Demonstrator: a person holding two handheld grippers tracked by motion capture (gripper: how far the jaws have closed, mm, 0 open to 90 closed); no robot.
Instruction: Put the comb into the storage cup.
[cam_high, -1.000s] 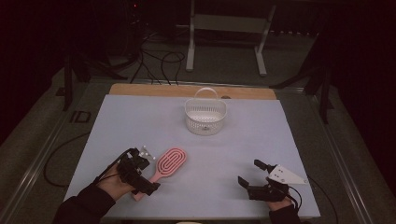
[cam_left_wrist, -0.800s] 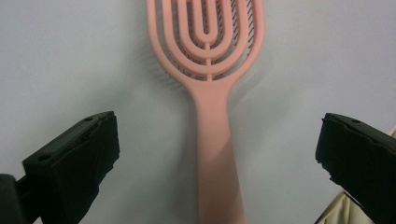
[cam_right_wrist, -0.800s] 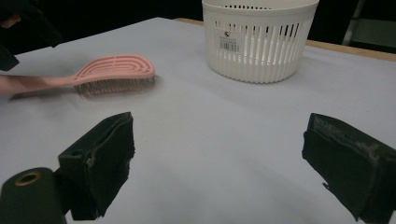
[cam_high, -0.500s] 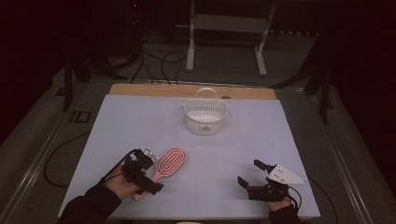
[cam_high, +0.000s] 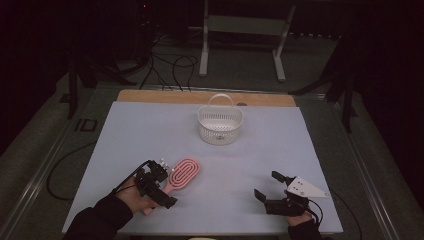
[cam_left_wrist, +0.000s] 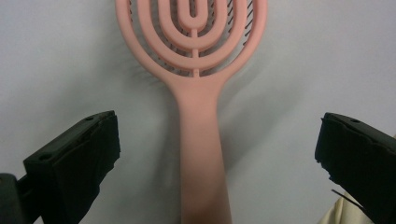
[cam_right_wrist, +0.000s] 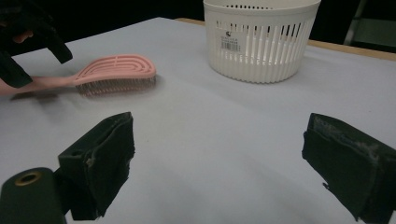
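Observation:
A pink hairbrush (cam_high: 184, 171) lies flat on the white table, bristles down, its handle pointing toward the person. My left gripper (cam_high: 162, 187) is open and low over the handle. In the left gripper view the handle (cam_left_wrist: 201, 154) runs up between the two wide-apart jaws without touching either, and the oval head (cam_left_wrist: 194, 37) is at the top. My right gripper (cam_high: 269, 186) is open near the front right of the table, with nothing between its jaws. From the right gripper view (cam_right_wrist: 219, 158) the brush (cam_right_wrist: 116, 70) sits at the far left.
A white slatted basket (cam_high: 220, 125) with a handle stands at the back centre of the table, also seen from the right gripper view (cam_right_wrist: 261, 42). A wooden strip (cam_high: 150, 96) edges the far side. Beyond the table are cables and a metal stand on the floor.
My left gripper has slid a little to the right and now straddles the brush handle. The right gripper and the brush have stayed put.

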